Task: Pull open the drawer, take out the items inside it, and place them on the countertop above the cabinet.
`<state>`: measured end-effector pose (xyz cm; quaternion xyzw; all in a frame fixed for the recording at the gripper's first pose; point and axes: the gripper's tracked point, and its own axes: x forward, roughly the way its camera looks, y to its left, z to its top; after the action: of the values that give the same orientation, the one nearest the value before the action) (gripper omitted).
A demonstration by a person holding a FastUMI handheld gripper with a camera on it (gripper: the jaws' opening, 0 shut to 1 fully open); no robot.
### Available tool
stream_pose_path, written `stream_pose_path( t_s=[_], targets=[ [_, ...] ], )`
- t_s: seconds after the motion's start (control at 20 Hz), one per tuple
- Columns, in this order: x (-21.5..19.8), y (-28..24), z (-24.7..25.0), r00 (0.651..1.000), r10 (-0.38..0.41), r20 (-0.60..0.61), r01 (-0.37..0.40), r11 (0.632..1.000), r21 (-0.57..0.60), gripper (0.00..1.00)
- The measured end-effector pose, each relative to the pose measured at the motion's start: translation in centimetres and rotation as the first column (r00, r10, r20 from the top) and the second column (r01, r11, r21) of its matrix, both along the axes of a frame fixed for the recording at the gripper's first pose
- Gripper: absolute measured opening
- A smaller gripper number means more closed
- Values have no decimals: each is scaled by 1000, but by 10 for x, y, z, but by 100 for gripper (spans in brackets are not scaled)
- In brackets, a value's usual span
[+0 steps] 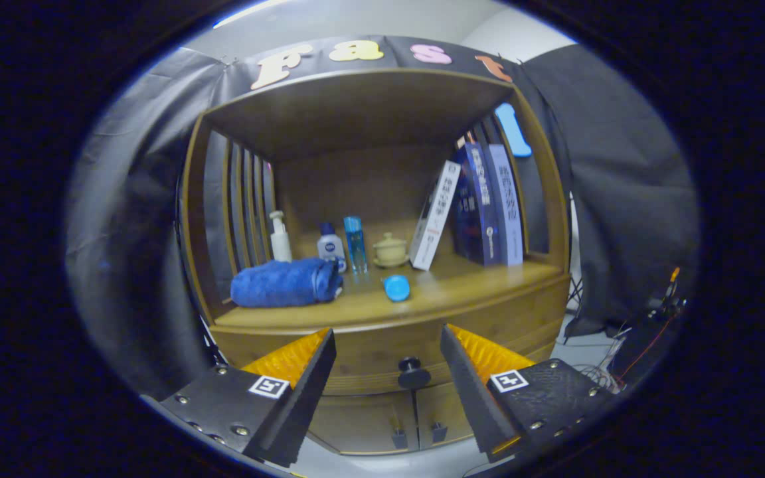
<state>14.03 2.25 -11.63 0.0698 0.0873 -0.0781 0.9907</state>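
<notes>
A blue towel point(286, 282) and blue cap point(396, 287) occupy the worktop point(462, 289). The hand-held gripper point(388, 362) is spread, empty. The closed drawer's knob point(413, 373) sits between its fingers; an off-centre closure risks slipping off.

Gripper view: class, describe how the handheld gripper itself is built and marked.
The gripper has two wedge-shaped fingers with ribbed inner faces. Each sits on a dark, textured block fastened with small round screws, and each block carries a square black-and-white tag.
</notes>
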Motion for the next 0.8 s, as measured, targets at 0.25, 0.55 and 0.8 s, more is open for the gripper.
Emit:
stream_pose_path(
  t_s=[0.25,0.55,0.8],
  targets=[
    [-26,2,55,998,-3,63,7,998,-55,94],
    [-63,3,102,990,11,142,1,996,-86,94],
    [-91,4,125,981,36,192,-12,992,-125,91]
  ],
)
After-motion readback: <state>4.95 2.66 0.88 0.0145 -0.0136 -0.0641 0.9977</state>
